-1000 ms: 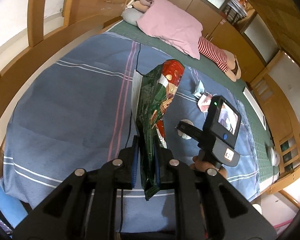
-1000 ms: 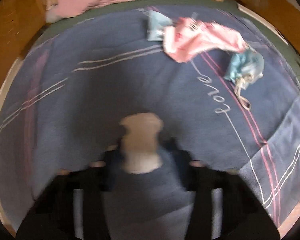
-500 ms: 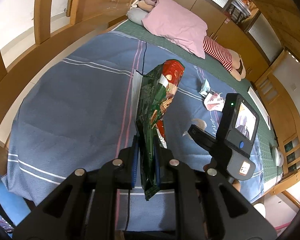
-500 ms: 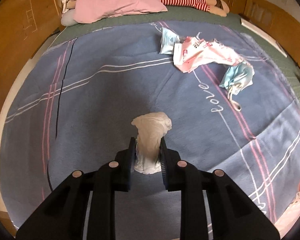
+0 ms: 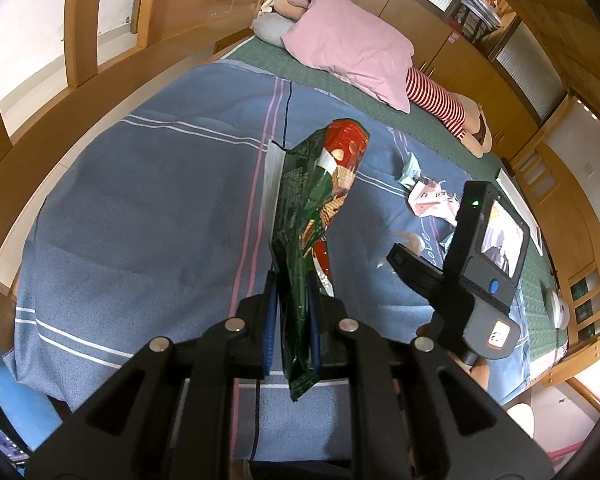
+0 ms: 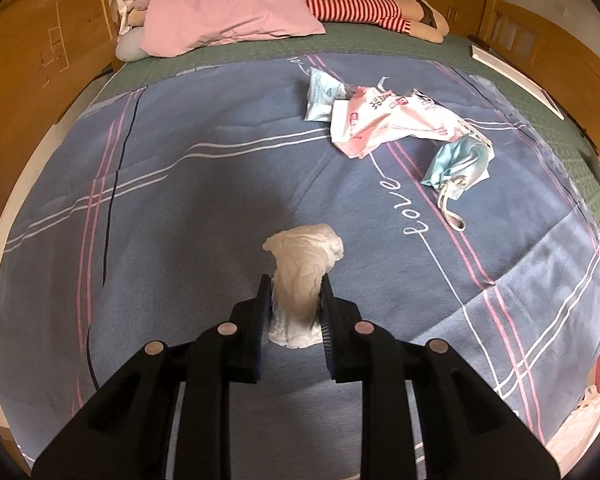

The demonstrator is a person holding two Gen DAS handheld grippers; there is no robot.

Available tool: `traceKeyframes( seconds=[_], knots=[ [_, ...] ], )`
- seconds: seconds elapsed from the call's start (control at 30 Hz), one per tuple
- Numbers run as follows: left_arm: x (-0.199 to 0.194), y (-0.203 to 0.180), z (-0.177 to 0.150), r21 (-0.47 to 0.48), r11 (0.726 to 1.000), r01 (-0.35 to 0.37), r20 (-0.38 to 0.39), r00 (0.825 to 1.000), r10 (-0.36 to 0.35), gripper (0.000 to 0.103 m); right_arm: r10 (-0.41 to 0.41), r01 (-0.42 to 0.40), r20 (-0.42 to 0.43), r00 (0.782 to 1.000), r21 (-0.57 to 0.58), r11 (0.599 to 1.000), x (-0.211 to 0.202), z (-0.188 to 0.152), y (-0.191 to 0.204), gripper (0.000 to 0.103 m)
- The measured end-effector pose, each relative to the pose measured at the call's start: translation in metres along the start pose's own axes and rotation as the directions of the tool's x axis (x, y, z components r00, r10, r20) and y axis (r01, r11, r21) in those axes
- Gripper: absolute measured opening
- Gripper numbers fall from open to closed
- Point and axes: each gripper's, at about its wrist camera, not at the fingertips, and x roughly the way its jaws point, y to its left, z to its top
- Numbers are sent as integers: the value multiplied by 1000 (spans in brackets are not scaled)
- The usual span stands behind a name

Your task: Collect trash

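My left gripper [image 5: 291, 280] is shut on a green and red snack bag [image 5: 318, 208] that stands up from the jaws above the blue bedspread [image 5: 148, 208]. In the right wrist view my right gripper [image 6: 295, 286] is shut on a crumpled white tissue [image 6: 305, 268], lifted just off the bedspread [image 6: 180, 208]. The right gripper's body and screen [image 5: 472, 264] show at the right of the left wrist view. Farther up the bed lie a pink and white wrapper [image 6: 384, 118], a pale blue packet [image 6: 320, 94] and a light blue face mask [image 6: 458, 164].
A pink pillow [image 6: 228, 8] and a striped doll [image 6: 360, 6] lie at the head of the bed. Wooden bed rails [image 5: 100, 92] curve round the left side, wooden cabinets [image 5: 480, 60] line the far wall. A dark cable [image 6: 112, 184] runs along the bedspread's left part.
The right gripper has risen with the tissue held in it and steadied after a blurred move. In the left wrist view it shifted right and farther off. The left gripper kept still.
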Motion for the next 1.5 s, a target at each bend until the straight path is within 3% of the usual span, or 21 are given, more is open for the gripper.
traceKeyframes(
  seconds=[1.13,1.23,1.3,1.37,1.43,1.5],
  knots=[
    [0,-4,-1,14,1000,5,4,1000,-6,14,6,-6,-17,1000,32,999,3,-1,-7,23],
    [2,-4,0,18,1000,9,4,1000,-9,14,34,-37,32,999,99,994,-9,3,-20,24],
    [3,-4,1,22,999,24,4,1000,-24,14,83,-101,97,992,194,976,-35,3,-42,24],
    [3,-5,2,30,999,41,5,999,-41,14,140,-166,139,980,199,966,-63,-6,-59,24],
    [3,-14,0,74,993,90,-9,996,-90,14,192,-216,148,970,169,962,-89,-18,-76,24],
    [4,-29,-7,138,969,206,-64,978,-199,14,240,-261,135,961,165,951,-114,-31,-104,24]
  ],
)
